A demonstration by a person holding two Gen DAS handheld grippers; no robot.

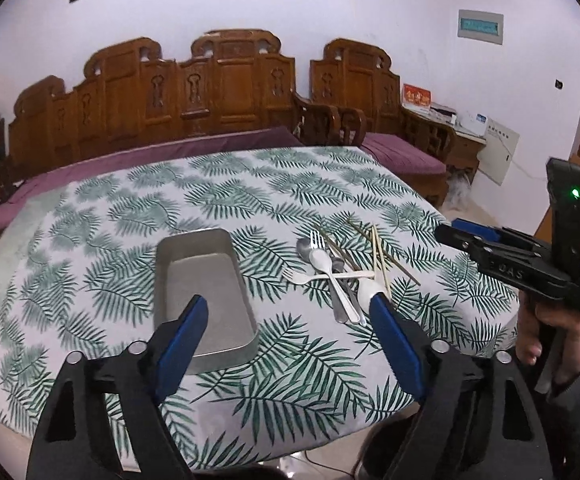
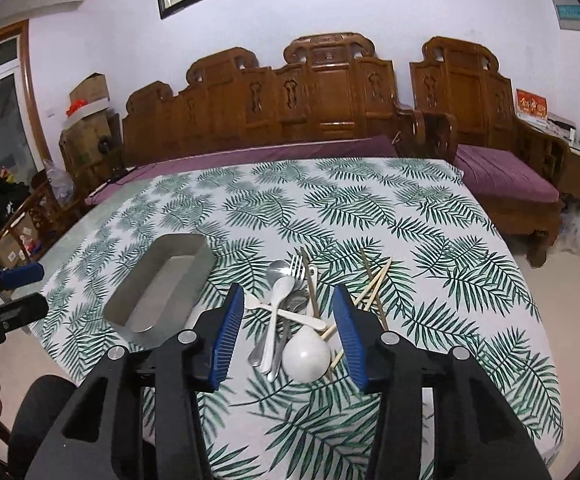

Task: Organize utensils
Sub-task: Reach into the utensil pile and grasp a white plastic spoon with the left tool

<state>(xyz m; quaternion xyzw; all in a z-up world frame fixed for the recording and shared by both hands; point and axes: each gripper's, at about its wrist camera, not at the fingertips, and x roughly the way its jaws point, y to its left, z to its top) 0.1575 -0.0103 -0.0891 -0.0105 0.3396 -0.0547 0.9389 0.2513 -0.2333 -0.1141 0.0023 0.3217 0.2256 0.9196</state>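
Utensil pile (image 2: 293,312) on leaf tablecloth (image 2: 429,240), just right of empty metal tray (image 2: 130,316). Right gripper (image 2: 290,332) half open above white spoon (image 2: 305,354), holding nothing. Left gripper (image 1: 290,332) wide, empty, by tray. Lower slowly, pinch one handle only, avoid crossed chopsticks (image 2: 373,284).

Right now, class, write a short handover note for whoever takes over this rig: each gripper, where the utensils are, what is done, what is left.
Left gripper: open, empty, above the tablecloth between tray and pile.
Right gripper: open, empty, aimed at the utensil pile; pads touch nothing.
Metal tray: empty, left of the pile.
Pile: white spoons, metal fork, metal spoon and chopsticks, crossed over one another on the cloth.
Done: nothing is in the tray.
Left: every utensil, probably into the tray.
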